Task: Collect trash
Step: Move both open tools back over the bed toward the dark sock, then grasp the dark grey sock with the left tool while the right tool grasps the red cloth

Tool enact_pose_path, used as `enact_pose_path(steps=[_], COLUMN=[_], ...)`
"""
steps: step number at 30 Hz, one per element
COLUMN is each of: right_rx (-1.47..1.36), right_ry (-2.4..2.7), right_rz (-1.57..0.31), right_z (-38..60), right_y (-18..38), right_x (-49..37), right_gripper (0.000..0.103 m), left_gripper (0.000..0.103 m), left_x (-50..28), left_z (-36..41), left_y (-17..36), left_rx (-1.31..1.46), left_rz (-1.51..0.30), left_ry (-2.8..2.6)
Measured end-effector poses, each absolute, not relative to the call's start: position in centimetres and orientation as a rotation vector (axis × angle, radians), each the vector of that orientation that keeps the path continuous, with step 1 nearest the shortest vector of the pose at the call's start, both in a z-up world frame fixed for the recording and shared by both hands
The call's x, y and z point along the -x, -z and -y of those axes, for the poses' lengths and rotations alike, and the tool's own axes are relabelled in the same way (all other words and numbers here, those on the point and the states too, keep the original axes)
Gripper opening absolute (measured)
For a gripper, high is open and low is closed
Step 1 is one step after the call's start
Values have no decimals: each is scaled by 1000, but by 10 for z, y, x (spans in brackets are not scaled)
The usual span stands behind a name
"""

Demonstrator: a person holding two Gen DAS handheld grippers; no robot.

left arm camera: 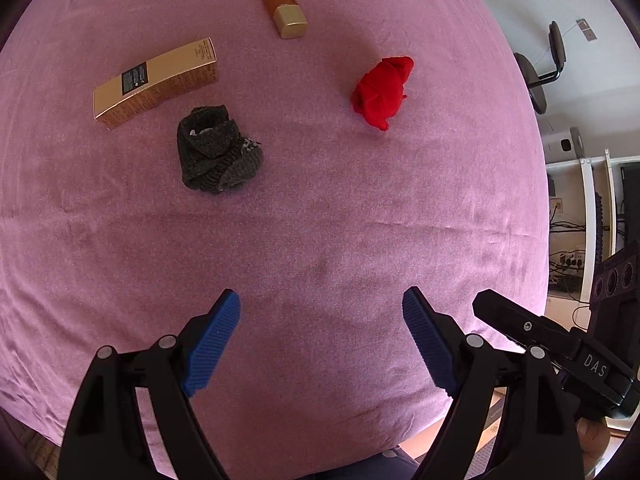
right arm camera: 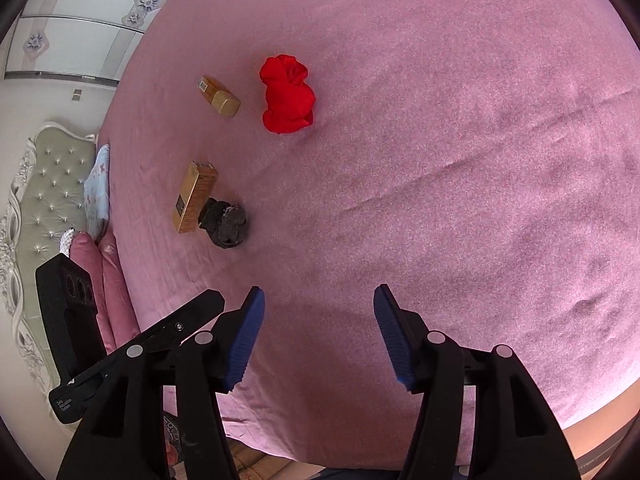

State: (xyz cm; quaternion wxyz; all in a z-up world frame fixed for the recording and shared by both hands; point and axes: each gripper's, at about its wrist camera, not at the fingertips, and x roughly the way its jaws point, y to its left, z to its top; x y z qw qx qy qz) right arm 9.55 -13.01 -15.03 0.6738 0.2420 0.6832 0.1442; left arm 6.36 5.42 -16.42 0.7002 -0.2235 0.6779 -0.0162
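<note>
Left wrist view, left hand-held gripper (left arm camera: 321,304) wide, empty – right hand-held gripper (right arm camera: 319,300) parted, dark sock (left arm camera: 218,148) perhaps touching gold box (left arm camera: 156,82).

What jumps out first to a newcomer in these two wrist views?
The crumpled red cloth stands out against the pink bedsheet, lying alone toward the far right in the left wrist view. Left of it lie a gold carton with a dark grey knitted bundle just in front, and further back an amber bottle with a gold cap on its side. Both the left gripper and right gripper hang open and empty above bare sheet.
</note>
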Motion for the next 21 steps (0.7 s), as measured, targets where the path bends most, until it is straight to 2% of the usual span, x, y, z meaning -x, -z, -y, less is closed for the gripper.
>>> enact_pose_path(steps=[8,21], right_rx=[-504,-494], right_ry=[-336,-327], right_rz=[-1585,-1644], right_z=[104,86], right_y=[171,208], right_x=[-142,-195], right_gripper=[60,60], left_gripper=[84,83], left_x=[-97,-133], left_z=[-87,-126], left_y=[198,256], left_rx=[543,626], left_rz=[-1546,-1601], left_ry=[-42,-137])
